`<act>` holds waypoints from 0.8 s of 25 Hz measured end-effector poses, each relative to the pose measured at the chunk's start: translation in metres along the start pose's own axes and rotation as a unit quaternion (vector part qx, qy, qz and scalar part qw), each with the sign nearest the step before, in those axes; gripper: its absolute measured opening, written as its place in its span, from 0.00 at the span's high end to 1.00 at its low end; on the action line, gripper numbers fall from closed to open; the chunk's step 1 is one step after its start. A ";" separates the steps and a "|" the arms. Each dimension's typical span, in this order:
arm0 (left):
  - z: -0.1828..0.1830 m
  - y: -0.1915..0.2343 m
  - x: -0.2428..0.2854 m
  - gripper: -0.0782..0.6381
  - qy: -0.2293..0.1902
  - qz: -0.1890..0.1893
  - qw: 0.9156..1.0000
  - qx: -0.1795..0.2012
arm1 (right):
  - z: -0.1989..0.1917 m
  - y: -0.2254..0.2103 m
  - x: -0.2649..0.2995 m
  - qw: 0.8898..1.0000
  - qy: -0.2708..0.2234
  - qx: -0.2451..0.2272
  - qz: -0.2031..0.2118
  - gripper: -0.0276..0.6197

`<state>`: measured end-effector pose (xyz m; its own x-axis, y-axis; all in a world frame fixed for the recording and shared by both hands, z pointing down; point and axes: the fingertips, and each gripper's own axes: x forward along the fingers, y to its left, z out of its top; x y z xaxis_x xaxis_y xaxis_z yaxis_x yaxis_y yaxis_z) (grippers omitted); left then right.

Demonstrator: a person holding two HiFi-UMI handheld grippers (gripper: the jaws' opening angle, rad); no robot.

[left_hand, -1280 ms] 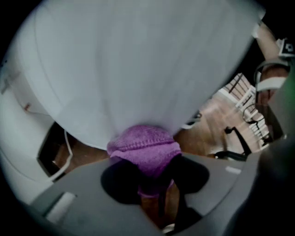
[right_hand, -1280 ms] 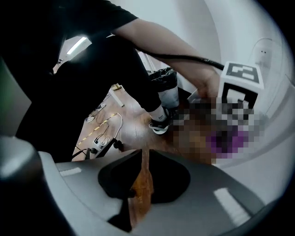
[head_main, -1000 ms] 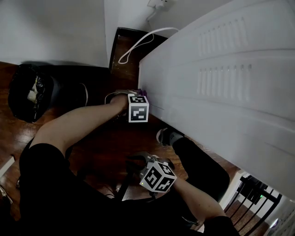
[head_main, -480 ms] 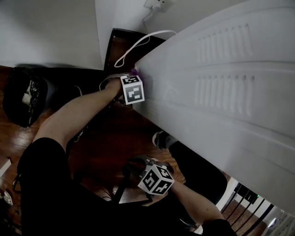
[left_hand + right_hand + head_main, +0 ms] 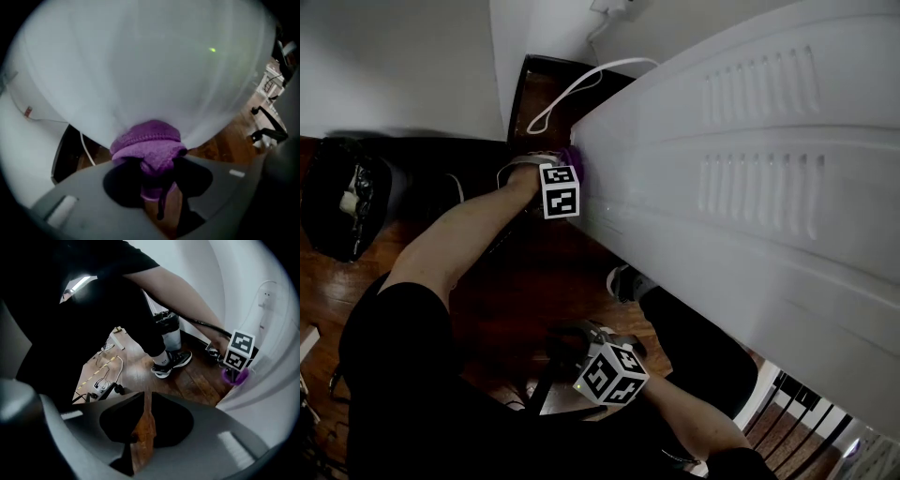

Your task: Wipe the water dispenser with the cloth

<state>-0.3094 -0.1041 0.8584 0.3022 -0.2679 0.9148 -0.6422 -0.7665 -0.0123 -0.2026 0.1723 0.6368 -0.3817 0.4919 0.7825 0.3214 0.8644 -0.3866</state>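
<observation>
- Purple fuzzy cloth, bunched into a wad, is pinched in the left claw, whose jaws have just been closing on it.
- Just ahead of that claw, the cloth presses against the white water dispenser.
- Right claw is closed and empty above the wooden floor.

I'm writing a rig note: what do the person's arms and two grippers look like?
The left gripper and right gripper have grey bodies with dark jaws. Each carries a white cube printed with black square markers. The person wears black short sleeves, leaving forearms bare.
</observation>
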 end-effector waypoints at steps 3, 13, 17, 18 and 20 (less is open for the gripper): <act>-0.002 0.059 0.011 0.63 0.012 0.040 0.999 -0.021 | -0.013 -0.003 0.003 1.000 0.009 0.012 -0.002 0.88; -0.006 0.049 0.025 0.62 0.010 0.025 0.998 -0.057 | -0.012 0.008 -0.013 0.999 -0.021 0.033 0.016 0.88; -0.024 -0.050 0.055 0.62 0.031 -0.057 0.998 0.005 | -0.018 0.011 -0.010 0.999 -0.026 0.031 0.015 0.88; -0.030 -0.072 0.062 0.63 0.036 -0.072 0.997 0.015 | -0.019 0.012 -0.008 0.999 -0.027 0.029 0.014 0.88; -0.037 -0.111 0.070 0.63 0.038 -0.098 0.994 0.022 | -0.019 0.015 -0.006 0.999 -0.032 0.025 0.012 0.88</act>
<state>-0.2428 -0.0163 0.9390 0.3633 -0.0685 0.9291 -0.5440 -0.8252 0.1519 -0.1786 0.1807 0.6355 -0.4292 0.5160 0.7413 0.2885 0.8561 -0.4288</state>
